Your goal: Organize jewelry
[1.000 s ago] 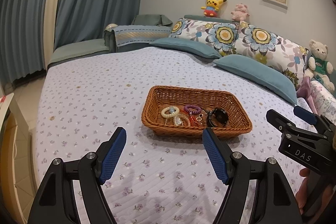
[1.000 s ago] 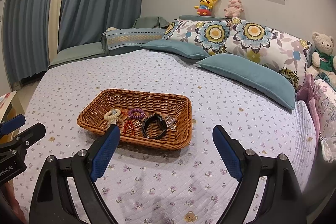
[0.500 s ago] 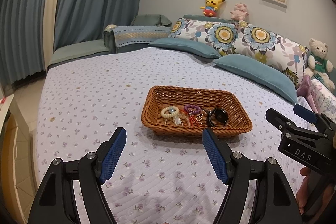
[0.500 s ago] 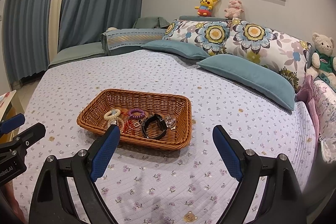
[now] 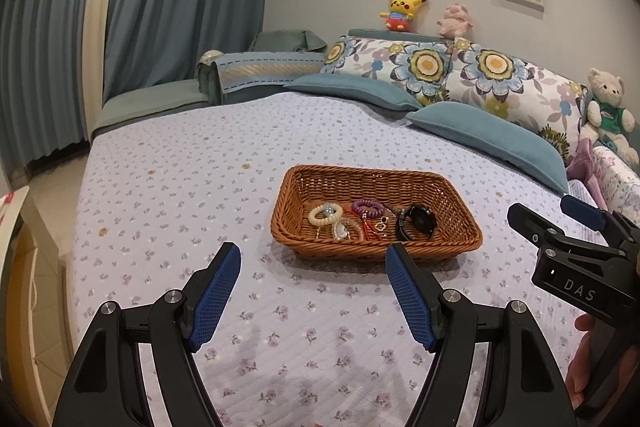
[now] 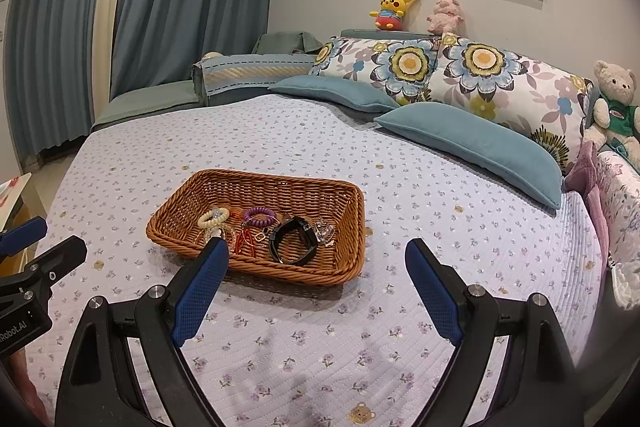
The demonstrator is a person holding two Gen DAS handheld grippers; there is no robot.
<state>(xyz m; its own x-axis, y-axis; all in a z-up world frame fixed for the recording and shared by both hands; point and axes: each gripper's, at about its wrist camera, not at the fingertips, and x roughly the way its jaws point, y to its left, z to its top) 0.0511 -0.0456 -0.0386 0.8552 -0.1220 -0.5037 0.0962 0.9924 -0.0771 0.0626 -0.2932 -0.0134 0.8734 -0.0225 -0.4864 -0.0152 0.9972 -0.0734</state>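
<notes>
Nothing's budged since a second ago: left tongs (image 5: 312, 265) and right tongs (image 6: 318, 261) hover spread and empty, angled down toward the brown wicker basket (image 6: 320, 273) of jewelry on the bed (image 5: 168, 195).

A wicker basket (image 6: 344, 227) is set on the bed (image 6: 440, 211). Inside it, toward its near wall, a hair tie (image 6: 213, 217), a coil bracelet (image 6: 259, 215) and a watch (image 6: 291, 241) are lined up left to right. Pillows (image 6: 472, 143) are placed behind the basket.
</notes>
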